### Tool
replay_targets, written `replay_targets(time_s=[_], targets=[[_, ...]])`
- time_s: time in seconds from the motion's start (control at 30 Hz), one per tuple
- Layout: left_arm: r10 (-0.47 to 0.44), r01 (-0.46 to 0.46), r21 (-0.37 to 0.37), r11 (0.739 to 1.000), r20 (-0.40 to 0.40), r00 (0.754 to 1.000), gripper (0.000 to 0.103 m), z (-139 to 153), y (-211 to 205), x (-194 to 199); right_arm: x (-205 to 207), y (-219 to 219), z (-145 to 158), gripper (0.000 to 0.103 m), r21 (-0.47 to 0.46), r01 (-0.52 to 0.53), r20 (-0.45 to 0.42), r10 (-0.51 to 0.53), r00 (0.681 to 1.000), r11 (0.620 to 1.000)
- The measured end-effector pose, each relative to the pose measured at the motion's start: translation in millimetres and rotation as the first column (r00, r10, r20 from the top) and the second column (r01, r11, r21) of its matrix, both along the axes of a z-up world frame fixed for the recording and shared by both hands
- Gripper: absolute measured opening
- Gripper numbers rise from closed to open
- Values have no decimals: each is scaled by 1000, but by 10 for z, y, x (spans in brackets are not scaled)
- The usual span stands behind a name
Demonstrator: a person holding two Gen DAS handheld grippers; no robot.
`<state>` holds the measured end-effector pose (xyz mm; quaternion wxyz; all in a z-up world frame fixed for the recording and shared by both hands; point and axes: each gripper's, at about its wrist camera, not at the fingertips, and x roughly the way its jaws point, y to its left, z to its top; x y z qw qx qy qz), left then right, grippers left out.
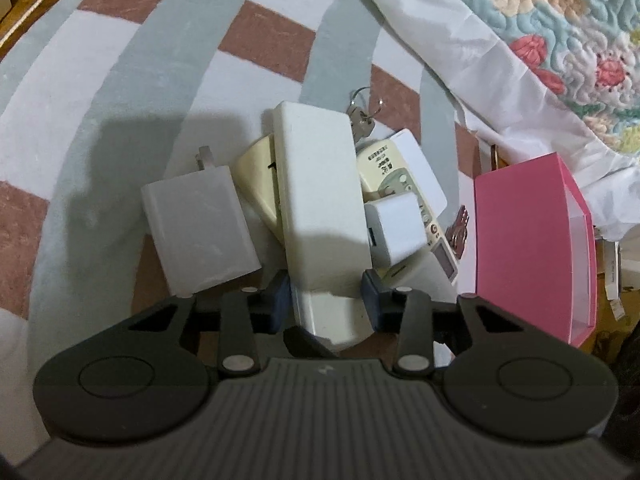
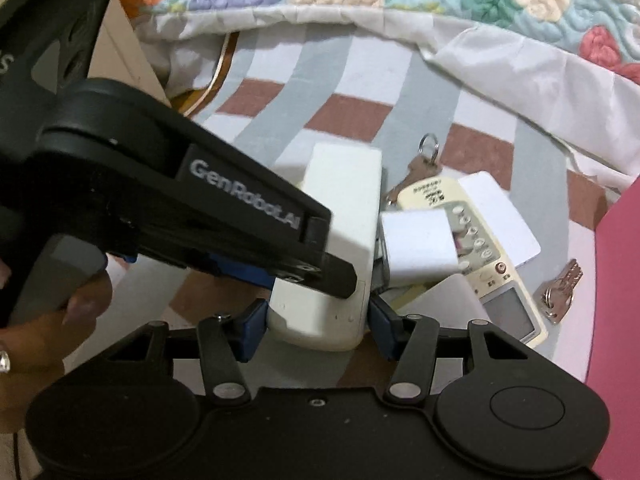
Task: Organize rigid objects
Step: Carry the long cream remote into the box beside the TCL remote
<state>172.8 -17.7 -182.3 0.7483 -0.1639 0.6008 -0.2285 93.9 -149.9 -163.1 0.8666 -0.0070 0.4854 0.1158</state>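
A long white rectangular block [image 1: 320, 196] lies on top of a pile on the striped rug, and it also shows in the right wrist view [image 2: 340, 208]. My left gripper [image 1: 326, 300] has its blue pads on both sides of the block's near end. My right gripper [image 2: 318, 324] straddles the same end with small gaps at its pads. Around the block lie a grey charger [image 1: 200, 228], a small white charger [image 1: 394, 228] [image 2: 416, 244], a cream remote [image 1: 400, 184] [image 2: 472, 240], a white card [image 2: 496, 216] and keys [image 1: 362, 116] [image 2: 560, 292].
A pink box [image 1: 528, 240] stands open to the right of the pile, its edge in the right wrist view [image 2: 616, 280]. A floral quilt [image 1: 560, 20] with a white sheet hangs behind. A cream curved object [image 1: 256, 176] lies under the block.
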Motion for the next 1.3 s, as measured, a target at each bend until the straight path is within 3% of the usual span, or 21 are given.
replay_targets(time_s=[0.13,0.33,0.47,0.67,0.9,1.1,1.2,1.3], targets=[[-17,17,2,1000,66,998,28,92,25,-70,36,-29,3,60,19,44,5,-44,999,999],[-66,60,43,997,135,989,28,294,-10,-253,-176,-50,75,60,16,36,51,-37,998,999],[-123,107,83,991,232,965,28,534,-133,-445,-313,-58,202,59,17,65,87,-67,994,998],[-165,165,26,986,322,932,28,895,-241,-647,-581,-251,584,60,39,103,160,-108,981,994],[-250,271,3,963,396,883,27,1295,-598,-846,-816,-501,1014,60,-8,149,203,-145,968,989],[-362,392,-5,920,376,853,27,1581,-1167,-924,-1047,-883,1256,60,-61,222,246,-200,948,973],[-417,443,16,897,367,831,27,1632,-1532,-987,-1127,-1172,1293,60,-57,266,239,-246,939,962],[-459,480,19,877,322,828,27,1614,-1946,-993,-1184,-1456,1269,60,-68,315,222,-293,930,947]])
